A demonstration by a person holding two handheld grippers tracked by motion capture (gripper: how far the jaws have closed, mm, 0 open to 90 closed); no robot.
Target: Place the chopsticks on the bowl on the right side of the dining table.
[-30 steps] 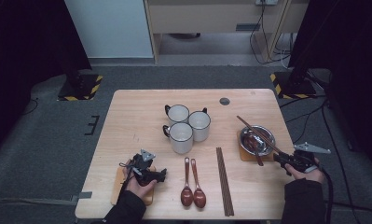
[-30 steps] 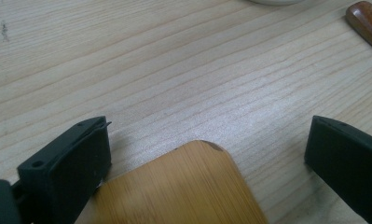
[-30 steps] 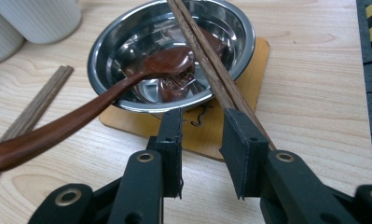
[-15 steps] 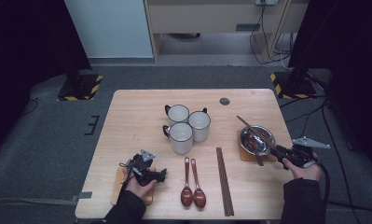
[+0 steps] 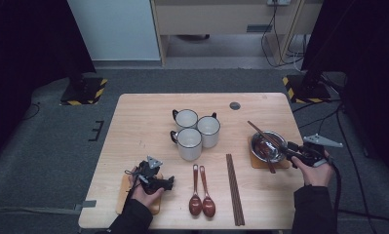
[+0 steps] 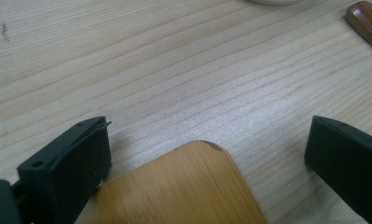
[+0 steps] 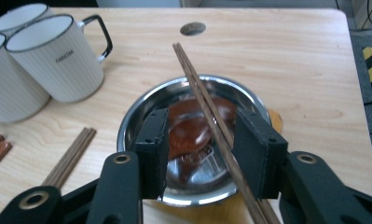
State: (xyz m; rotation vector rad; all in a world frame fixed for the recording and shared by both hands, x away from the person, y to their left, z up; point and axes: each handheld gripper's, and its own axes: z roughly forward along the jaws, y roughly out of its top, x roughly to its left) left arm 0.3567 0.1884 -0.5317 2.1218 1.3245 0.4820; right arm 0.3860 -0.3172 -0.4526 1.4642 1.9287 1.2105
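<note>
Resting across the steel bowl (image 7: 193, 140) at the right of the table (image 5: 143, 131), the pair of wooden chopsticks (image 7: 207, 121) is the thing in hand: thin, light, stiff sticks with a smooth finish, likely to roll or scissor apart if pinched unevenly, so I judge the best hold to be square across both sticks together near their near ends, where they overhang the bowl rim, rather than at the far tips. The bowl sits on a bamboo coaster (image 5: 260, 161) and holds a dark wooden spoon (image 7: 193, 128); being thin metal, it would probably skid or ring if the sticks were levered against it. The right gripper (image 7: 200, 140) stands partly open with the chopsticks passing between its jaws, close to the right-hand pad, and the pads do not press on them. The left gripper (image 6: 207, 154) lies wide open at the near left, low over the corner of another bamboo coaster (image 6: 183, 186), with nothing gripped. Three white mugs (image 5: 194, 134) cluster mid-table, and two wooden spoons (image 5: 202, 195) and a second pair of chopsticks (image 5: 234, 187) lie near the front edge. Against the earlier frames, the right gripper's jaws have just been opening around the chopsticks, and the hand has drawn slightly back and up from the bowl; the left hand and everything else on the table are unchanged.
</note>
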